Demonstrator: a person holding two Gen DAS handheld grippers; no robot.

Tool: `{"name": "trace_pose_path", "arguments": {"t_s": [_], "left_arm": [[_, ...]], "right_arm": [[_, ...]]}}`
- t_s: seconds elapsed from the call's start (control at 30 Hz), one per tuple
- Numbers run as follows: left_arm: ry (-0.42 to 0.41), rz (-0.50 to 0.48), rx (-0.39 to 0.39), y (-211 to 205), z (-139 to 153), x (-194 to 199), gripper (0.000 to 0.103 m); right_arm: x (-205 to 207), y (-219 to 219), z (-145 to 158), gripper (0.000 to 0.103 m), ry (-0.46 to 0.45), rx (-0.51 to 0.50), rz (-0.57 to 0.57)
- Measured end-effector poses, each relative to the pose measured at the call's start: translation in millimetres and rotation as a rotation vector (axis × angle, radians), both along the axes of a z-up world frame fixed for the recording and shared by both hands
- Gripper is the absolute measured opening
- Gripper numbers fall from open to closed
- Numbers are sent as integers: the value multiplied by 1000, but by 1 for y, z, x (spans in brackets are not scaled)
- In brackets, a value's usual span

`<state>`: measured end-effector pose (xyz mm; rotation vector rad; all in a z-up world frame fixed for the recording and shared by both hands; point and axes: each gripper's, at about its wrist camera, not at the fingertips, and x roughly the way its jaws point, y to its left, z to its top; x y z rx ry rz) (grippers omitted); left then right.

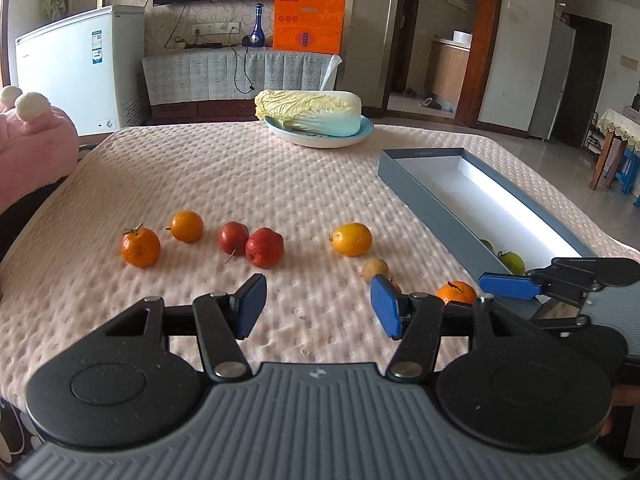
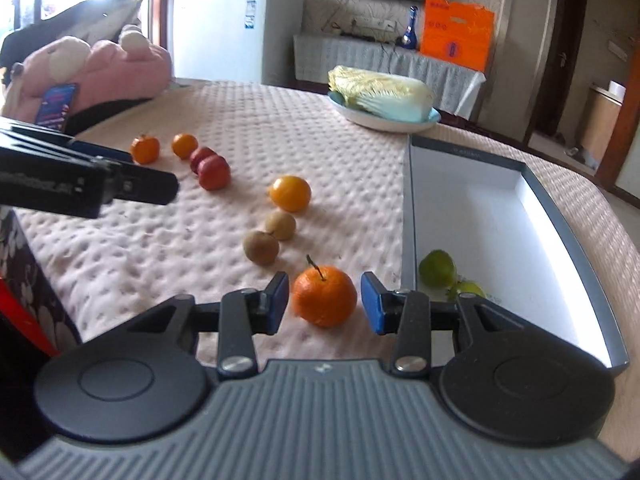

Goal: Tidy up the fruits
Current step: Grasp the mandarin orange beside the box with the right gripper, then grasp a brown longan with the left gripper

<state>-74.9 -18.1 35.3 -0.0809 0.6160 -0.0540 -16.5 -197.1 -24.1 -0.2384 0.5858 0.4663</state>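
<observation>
Pale pink quilted padding covers the worktop (image 1: pixel 240 184), with a napa cabbage (image 1: pixel 310 110) on a plate (image 1: pixel 320 140) at its far edge. Along the right side lies a long grey box (image 2: pixel 532 220) with a white inside, holding two green fruits (image 2: pixel 437 268) at its near end. Spread over the padding are two tangerines, two red apples (image 1: pixel 264 247), a yellow-orange citrus (image 1: pixel 352 239) and two small brown fruits (image 2: pixel 261 247).

Nearest is a stemmed tangerine (image 2: pixel 325 295), resting on the padding just left of the box. The right gripper (image 2: pixel 325 304) has its jaws wide, one on either side of the tangerine, not touching it. The left gripper (image 1: pixel 318 304) hangs over bare padding, jaws wide and holding nothing.

That tangerine is probably light, with soft, loose skin and a round body that can roll. It should be taken across its middle, below the stem, with gentle pressure.
</observation>
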Motion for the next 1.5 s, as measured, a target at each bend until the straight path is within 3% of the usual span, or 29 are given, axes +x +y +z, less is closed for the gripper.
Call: {"name": "trace_pose_path", "arguments": {"t_s": [0.33,0.73,1.23,1.5], "left_arm": [[13,-38,5,-9,-6,4,64],[45,-110,11,-37,-26,21,63],[88,-57,45,-57,-47,51,62],[103,-45,32,-58,-54,58,52]], "right_arm": [[10,9,-11,44,69,-6,-27],[-2,-5,-3,41,105,28,33],[-9,-21,7,41,100,68,38],[-15,-27,10,41,98,77,41]]}}
